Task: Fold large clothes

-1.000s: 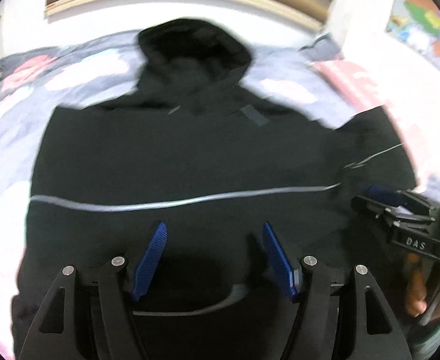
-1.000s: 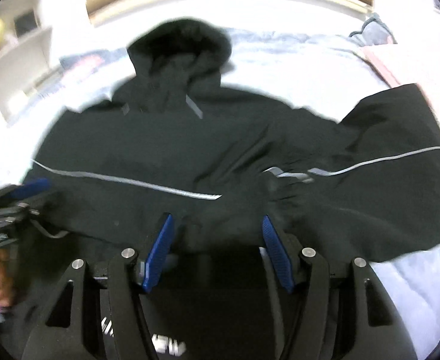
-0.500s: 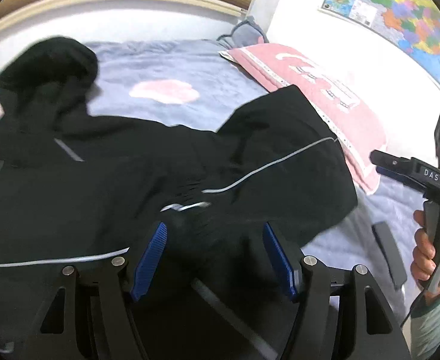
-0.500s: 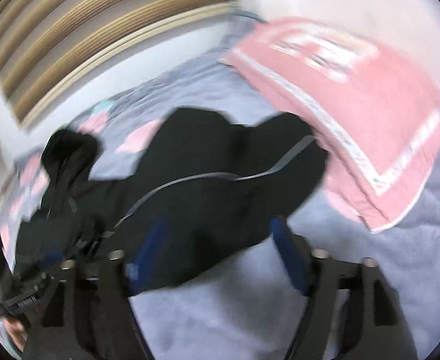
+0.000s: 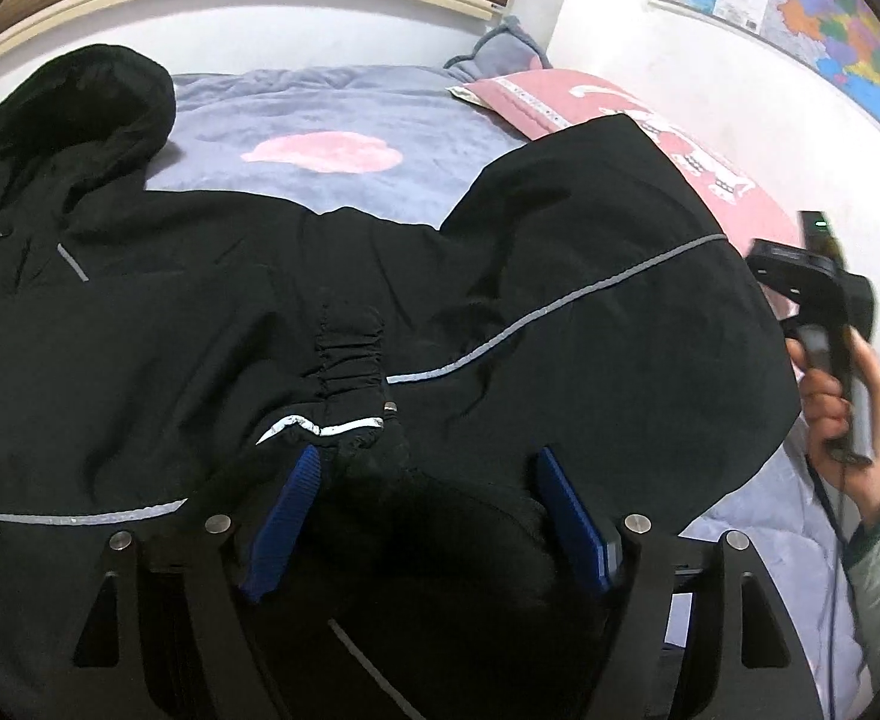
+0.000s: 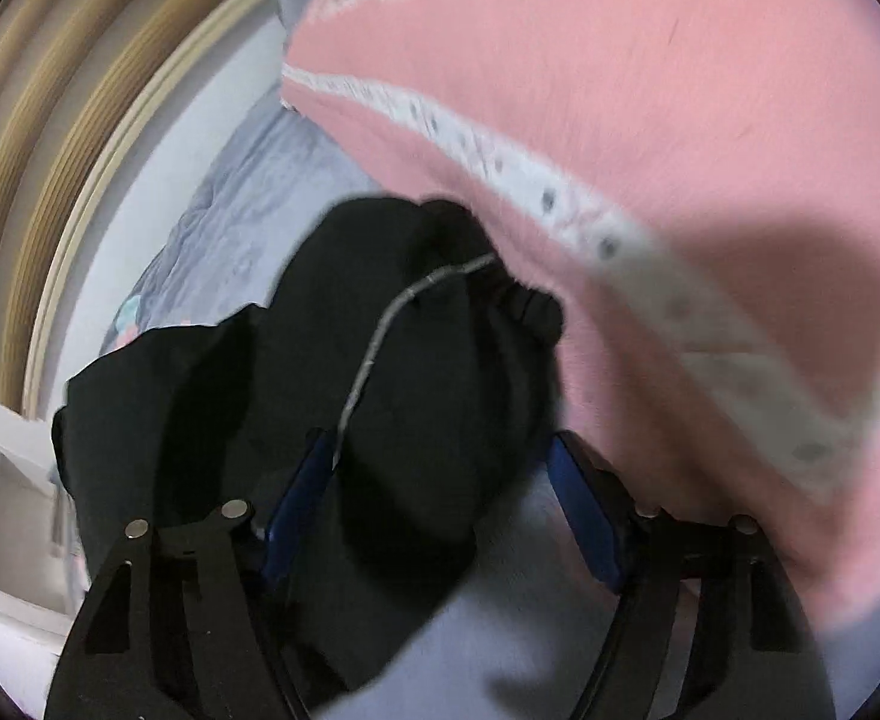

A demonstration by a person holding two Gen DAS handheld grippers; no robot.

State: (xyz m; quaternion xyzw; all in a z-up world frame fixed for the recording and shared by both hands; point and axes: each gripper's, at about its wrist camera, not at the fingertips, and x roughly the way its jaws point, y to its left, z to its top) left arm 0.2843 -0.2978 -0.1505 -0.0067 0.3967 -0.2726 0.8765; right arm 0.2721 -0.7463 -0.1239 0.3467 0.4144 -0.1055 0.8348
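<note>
Nearest, the left gripper (image 5: 428, 516) is held spread and empty over the black jacket (image 5: 140, 360), which is laid flat on the bed (image 5: 332, 102). One sleeve (image 5: 590, 300) is already folded inward, its cuff (image 5: 347, 360) at mid-body. Beyond the sleeve, the right gripper (image 6: 440, 510) is also held spread, empty. Body folds are judged outstanding. Farthest from the jacket lies a pink pillow (image 6: 680, 120).

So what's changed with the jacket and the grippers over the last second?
The right hand-held gripper swung off the black hooded jacket toward the pink pillow, now at the sleeve's far end. The left hand-held gripper shifted right over the gathered cuff. Both stayed open; the jacket stayed flat on the bed.
</note>
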